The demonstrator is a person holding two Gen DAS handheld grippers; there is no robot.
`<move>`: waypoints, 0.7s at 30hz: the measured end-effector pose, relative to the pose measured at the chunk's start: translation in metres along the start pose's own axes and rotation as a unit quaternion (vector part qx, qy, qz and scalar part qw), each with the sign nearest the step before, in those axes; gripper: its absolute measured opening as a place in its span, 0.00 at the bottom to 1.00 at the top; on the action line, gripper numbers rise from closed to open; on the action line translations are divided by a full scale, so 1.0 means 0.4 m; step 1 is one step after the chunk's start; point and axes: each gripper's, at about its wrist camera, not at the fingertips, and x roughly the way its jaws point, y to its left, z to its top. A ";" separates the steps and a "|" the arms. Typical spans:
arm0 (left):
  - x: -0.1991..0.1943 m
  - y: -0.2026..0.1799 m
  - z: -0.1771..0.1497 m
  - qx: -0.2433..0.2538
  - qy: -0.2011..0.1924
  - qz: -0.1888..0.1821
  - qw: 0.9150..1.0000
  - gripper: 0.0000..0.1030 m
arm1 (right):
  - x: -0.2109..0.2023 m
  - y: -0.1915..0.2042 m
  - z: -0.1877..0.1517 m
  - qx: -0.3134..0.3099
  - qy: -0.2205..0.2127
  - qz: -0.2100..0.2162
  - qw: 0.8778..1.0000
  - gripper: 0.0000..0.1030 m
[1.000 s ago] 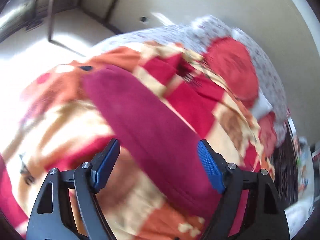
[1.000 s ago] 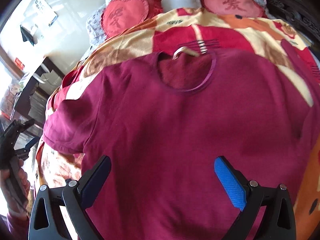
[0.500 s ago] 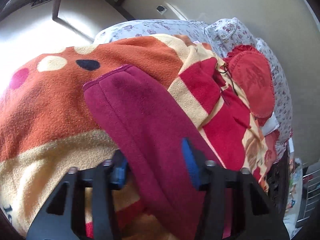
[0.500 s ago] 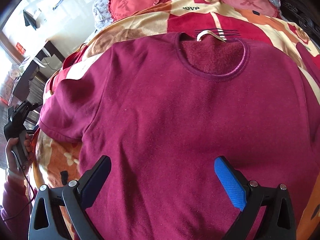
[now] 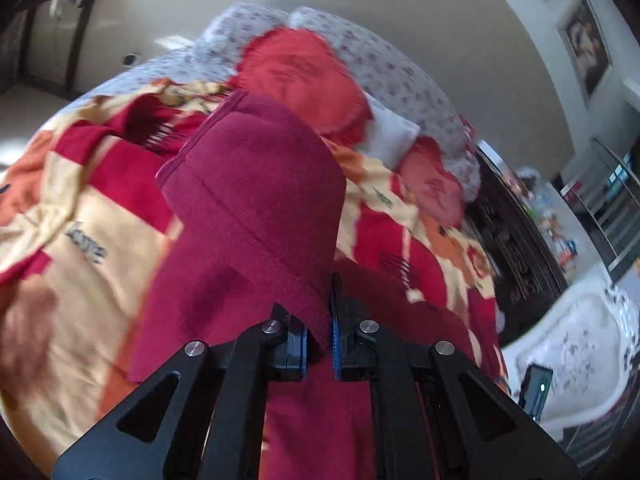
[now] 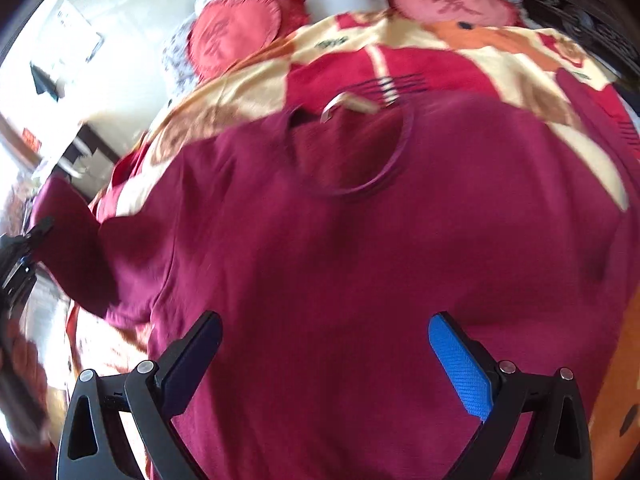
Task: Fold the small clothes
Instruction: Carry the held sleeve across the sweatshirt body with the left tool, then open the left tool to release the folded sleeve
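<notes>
Pinching a sleeve [image 5: 256, 184] of the maroon shirt [image 5: 320, 420], the left tool [image 5: 318, 344] had its jaws drawn narrow, with a fold of the fabric caught between the blue pads [image 5: 334, 332]. The sleeve rose from the grip and arched forward, its cuff hanging above the blanket [image 5: 92, 224]. That blanket, patterned in red, orange and cream, covered the bed. Beyond it lay a red cushion [image 5: 304, 80] against floral pillows [image 5: 396, 76], with a white pillow [image 5: 390, 136] just beside it. A dark wooden frame [image 5: 516, 248] ran along the bed's far side.

From the right wrist, the right tool [image 6: 324, 360] stood wide, nothing between its fingers [image 6: 460, 368], hovering over the shirt's [image 6: 360, 280] body. The shirt lay spread flat on the blanket [image 6: 460, 60], neckline [image 6: 360, 152] toward the pillows, a pale label [image 6: 348, 104] showing at the collar. At the left edge the sleeve [image 6: 72, 248] was lifted off the bed, held by the left tool [image 6: 24, 256], seen only partly and blurred. Two red cushions [image 6: 236, 32] rested at the head of the bed.
</notes>
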 end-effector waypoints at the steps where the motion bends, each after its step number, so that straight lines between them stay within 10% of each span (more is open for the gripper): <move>1: 0.034 -0.057 -0.027 0.023 0.015 -0.011 1.000 0.07 | -0.012 -0.015 0.003 0.004 -0.006 -0.003 1.000 0.99; 8: 0.300 -0.249 -0.207 0.086 0.149 -0.058 0.983 0.09 | -0.085 -0.150 0.008 0.038 -0.031 -0.054 0.997 1.00; 11: 0.343 -0.277 -0.251 0.097 0.182 -0.068 0.976 0.55 | -0.116 -0.221 -0.005 0.068 -0.036 -0.065 0.995 1.00; 21: 0.100 -0.275 -0.243 0.178 0.135 -0.064 0.973 0.67 | -0.174 -0.268 0.013 0.092 -0.067 -0.013 0.993 1.00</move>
